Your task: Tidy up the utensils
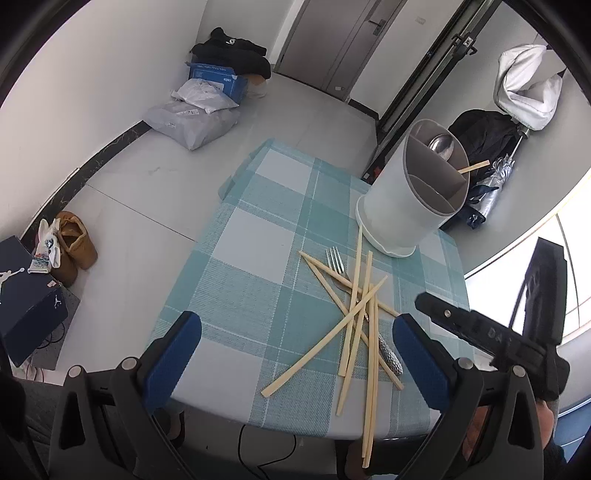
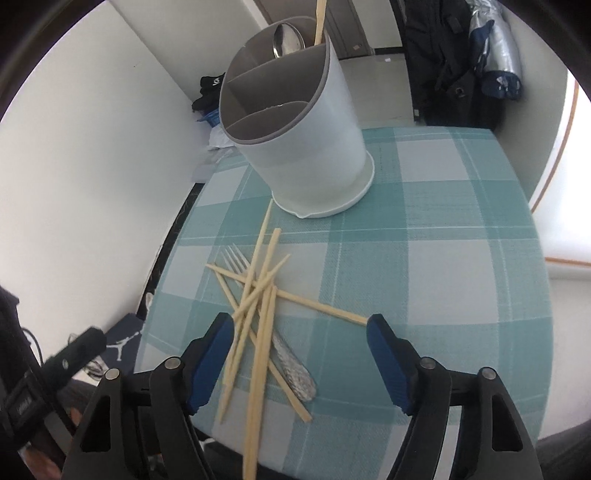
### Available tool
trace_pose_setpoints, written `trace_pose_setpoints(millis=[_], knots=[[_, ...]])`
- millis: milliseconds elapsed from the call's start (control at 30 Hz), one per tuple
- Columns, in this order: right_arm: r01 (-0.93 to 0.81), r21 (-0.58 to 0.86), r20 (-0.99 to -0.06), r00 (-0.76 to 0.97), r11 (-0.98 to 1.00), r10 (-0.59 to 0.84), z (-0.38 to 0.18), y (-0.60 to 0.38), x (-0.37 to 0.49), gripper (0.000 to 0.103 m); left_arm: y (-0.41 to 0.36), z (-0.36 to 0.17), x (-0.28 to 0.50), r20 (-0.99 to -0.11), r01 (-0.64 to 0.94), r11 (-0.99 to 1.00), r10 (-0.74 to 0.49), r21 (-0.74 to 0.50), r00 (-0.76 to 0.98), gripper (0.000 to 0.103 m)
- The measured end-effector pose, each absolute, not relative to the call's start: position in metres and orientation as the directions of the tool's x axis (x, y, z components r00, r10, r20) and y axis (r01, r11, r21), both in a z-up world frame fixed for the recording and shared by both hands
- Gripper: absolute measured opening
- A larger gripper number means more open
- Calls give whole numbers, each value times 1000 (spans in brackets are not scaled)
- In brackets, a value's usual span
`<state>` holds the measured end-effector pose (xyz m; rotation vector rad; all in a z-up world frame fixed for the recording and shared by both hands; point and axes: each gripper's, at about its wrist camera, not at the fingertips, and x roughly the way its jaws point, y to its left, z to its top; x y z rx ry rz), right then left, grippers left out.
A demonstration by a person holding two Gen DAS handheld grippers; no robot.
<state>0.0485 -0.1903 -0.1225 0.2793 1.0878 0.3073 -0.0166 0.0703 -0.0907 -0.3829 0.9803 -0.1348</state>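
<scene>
On the desk (image 2: 443, 258), near its front edge: a crossed heap of bamboo chopsticks (image 2: 258, 306) is lying, with one metal fork (image 2: 295, 373) buried under it.
Place of the holder: the white utensil holder (image 2: 314, 147) is standing upright behind the heap, and the tip of one chopstick is nearly touching its base.
Left tongs (image 1: 295, 350): they are spread wide, nothing is between the pads, and they are hovering over the near left part of the heap.
Right tongs (image 2: 299, 354): they are spread too, but less wide; the near ends of several chopsticks and the fork handle lie in the gap, and no pad is seen to press on them.
Risk one: more than one chopstick could be pinched at once, because the sticks are crossed and lying on each other.
Risk two: a stick could be rolled or pushed off the front edge, since some ends already hang over it.
Risk three: the fork could be dragged along when a stick above it is lifted.
Risk four: the two tongs could be knocked together, because both are aimed at the same small heap.
Count, chopsticks on the desk: about seven, though the overlap makes the number not sure.
Count, forks: one.
Count, in the holder: one spoon (image 2: 286, 38) and one chopstick (image 2: 320, 22), both in the back compartment.
Count, compartments: three are seen, the two nearer ones look empty.
</scene>
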Motion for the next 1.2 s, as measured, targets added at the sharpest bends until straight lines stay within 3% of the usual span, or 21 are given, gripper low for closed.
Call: trace_pose_setpoints(millis=[267, 367, 433, 500, 600, 833, 1200], knots=[[-15, 455, -832, 348, 891, 431, -157, -171, 96, 52, 82, -95, -11, -790, -94, 901, -316, -423, 526, 102], [15, 471, -825, 362, 882, 434, -163, -171, 101, 39, 86, -97, -9, -790, -109, 892, -325, -438, 520, 102], [24, 495, -813, 365, 869, 453, -166, -171, 104, 36, 88, -97, -8, -790, -116, 888, -329, -446, 516, 102], [38, 513, -809, 355, 857, 469, -170, -171, 106, 21, 89, -99, -7, -793, -120, 886, -332, -448, 511, 102], [49, 524, -803, 361, 850, 474, -172, -170, 104, 9, 90, -99, -6, -793, -126, 881, -337, -455, 508, 102], [18, 553, -766, 405, 833, 500, -164, -178, 94, 7, 89, -100, -5, -797, -125, 885, -334, -449, 502, 102], [-114, 510, -703, 515, 852, 490, -105, -204, 58, 3, 88, -106, -4, -808, -151, 892, -299, -425, 507, 102]])
